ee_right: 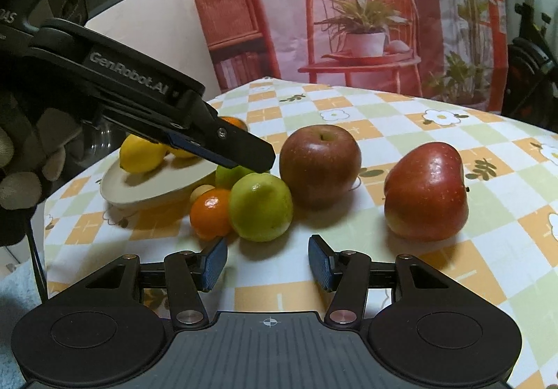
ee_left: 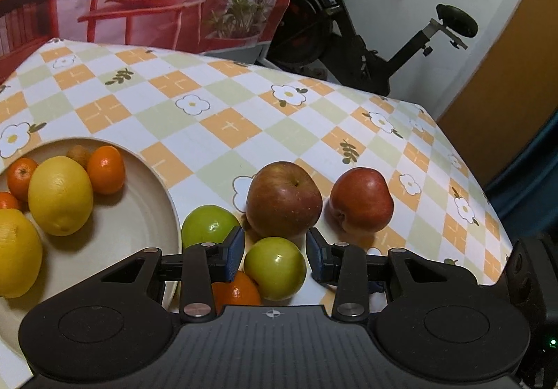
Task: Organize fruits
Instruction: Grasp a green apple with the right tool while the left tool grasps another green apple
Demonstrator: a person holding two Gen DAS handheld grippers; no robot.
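Note:
A beige plate at the left holds two lemons, several small oranges and a small brown fruit. Beside it on the tablecloth lie two green apples, an orange, and two red apples. My left gripper is open, its fingers either side of the near green apple, just above it. In the right wrist view my right gripper is open and empty, short of the green apple and orange. The left gripper hovers over that apple.
The table has a checked flower-print cloth; its right edge drops off near the red apple. An exercise bike stands behind it. A printed backdrop hangs at the back. In the right wrist view the plate sits far left.

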